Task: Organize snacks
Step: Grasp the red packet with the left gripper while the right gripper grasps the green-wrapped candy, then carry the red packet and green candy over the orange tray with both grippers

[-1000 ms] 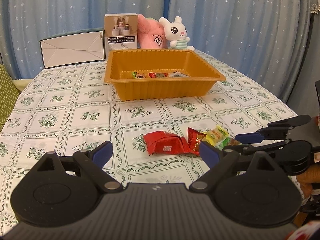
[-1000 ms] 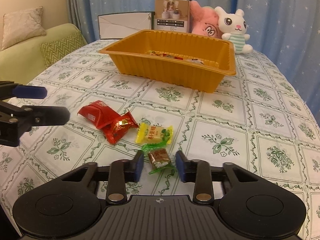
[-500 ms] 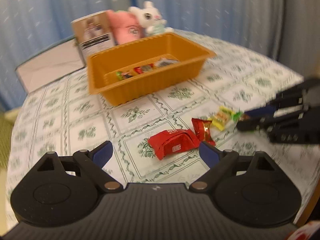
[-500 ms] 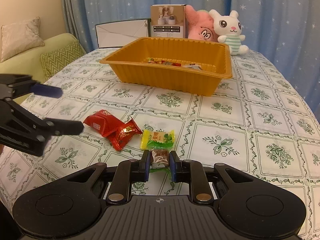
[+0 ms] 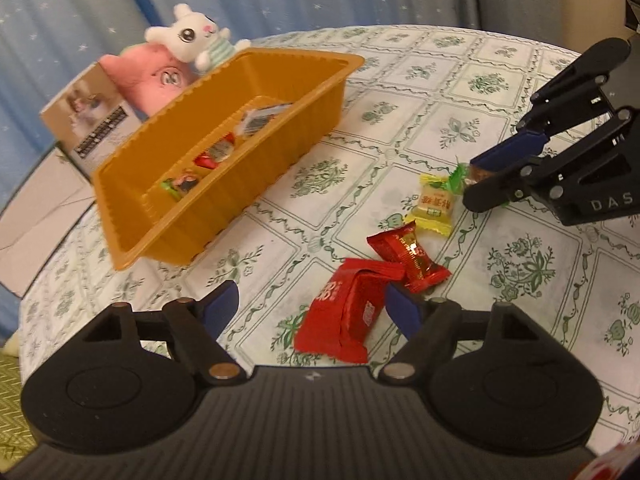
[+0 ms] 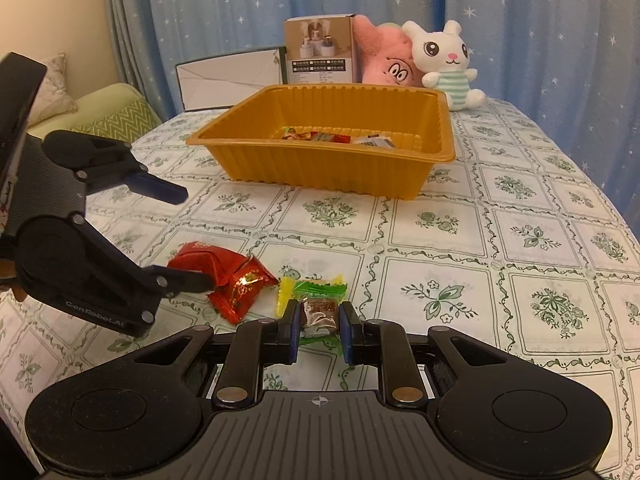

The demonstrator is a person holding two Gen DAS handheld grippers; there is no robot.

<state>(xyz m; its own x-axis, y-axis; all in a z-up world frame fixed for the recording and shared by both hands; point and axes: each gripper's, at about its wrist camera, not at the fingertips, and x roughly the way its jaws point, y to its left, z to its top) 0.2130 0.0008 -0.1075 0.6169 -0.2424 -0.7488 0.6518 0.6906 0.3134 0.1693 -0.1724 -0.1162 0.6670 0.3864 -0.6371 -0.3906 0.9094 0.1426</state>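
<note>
My right gripper is shut on a brown candy in a green wrapper, held just above the tablecloth; it also shows in the left wrist view. My left gripper is open, its fingers on either side of a large red snack packet; it also shows in the right wrist view. A small red candy and a yellow candy lie beside the packet. The orange tray holds several snacks at the middle of the table.
A product box, a pink plush and a white bunny plush stand behind the tray. A white folder leans at the back left. A green sofa is left of the table.
My right gripper closed on the green-wrapped candy and lifted it slightly. My left gripper swung right and down over the large red packet.
</note>
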